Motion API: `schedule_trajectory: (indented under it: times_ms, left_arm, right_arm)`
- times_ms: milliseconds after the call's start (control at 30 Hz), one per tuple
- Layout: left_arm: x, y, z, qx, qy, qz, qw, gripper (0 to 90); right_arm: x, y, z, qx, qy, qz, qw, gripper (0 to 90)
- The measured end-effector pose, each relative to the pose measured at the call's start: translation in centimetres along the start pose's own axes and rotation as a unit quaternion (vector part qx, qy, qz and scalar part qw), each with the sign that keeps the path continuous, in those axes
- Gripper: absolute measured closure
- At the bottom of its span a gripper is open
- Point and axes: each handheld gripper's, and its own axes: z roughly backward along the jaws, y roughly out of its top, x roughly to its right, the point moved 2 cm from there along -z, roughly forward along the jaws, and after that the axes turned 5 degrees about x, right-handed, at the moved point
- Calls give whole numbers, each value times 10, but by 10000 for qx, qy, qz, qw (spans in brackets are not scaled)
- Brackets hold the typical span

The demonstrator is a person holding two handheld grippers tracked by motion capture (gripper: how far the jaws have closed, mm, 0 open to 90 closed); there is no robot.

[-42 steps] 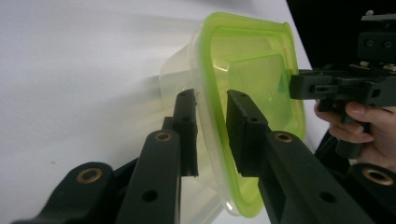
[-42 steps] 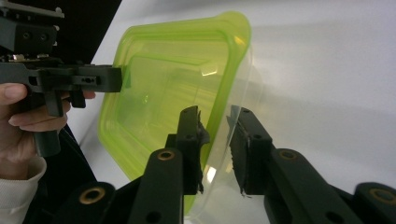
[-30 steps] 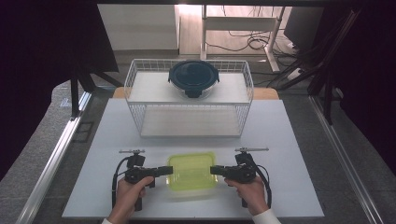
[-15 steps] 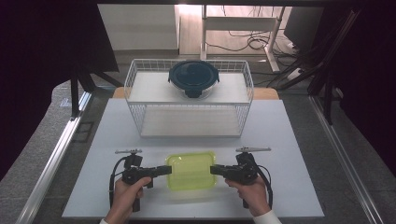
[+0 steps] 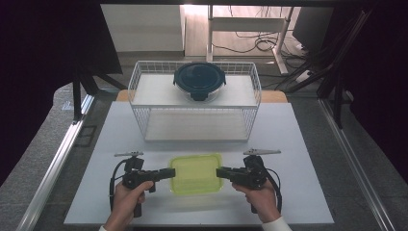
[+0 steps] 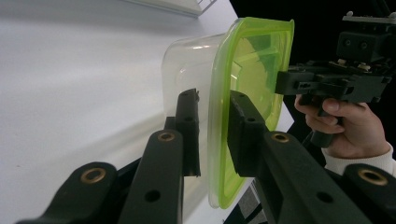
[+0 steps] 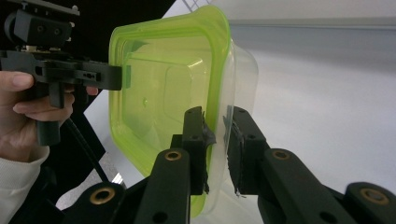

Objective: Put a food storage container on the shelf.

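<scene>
Both the left gripper (image 5: 169, 173) and right gripper (image 5: 220, 173) clamp opposite rims of the green-lidded container (image 5: 196, 173) near the white board's (image 5: 298, 144) front edge; lift evenly, keeping it level.

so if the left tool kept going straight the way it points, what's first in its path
The container with the green lid, whose rim the left tool already grips. Past it along the same line, the right tool on the opposite rim, though depth is hard to judge.
</scene>
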Motion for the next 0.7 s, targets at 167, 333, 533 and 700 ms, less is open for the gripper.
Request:
schedule_trajectory:
  times_ms: [167, 333, 533, 700]
  left_arm:
    - [-2, 2, 1, 1, -3, 79, 10000, 758]
    - [2, 10, 3, 20, 42, 14, 10000, 759]
    - [8, 20, 7, 37, 13, -51, 10000, 760]
    - [15, 26, 13, 80, 7, -105, 9999, 760]
  right_arm:
    - [-2, 4, -3, -7, -29, 6, 10000, 778]
    - [-2, 10, -4, 14, -37, 3, 10000, 780]
    - [-8, 19, 1, 99, -46, 62, 9999, 780]
    - [-13, 25, 5, 146, 14, 84, 9999, 780]
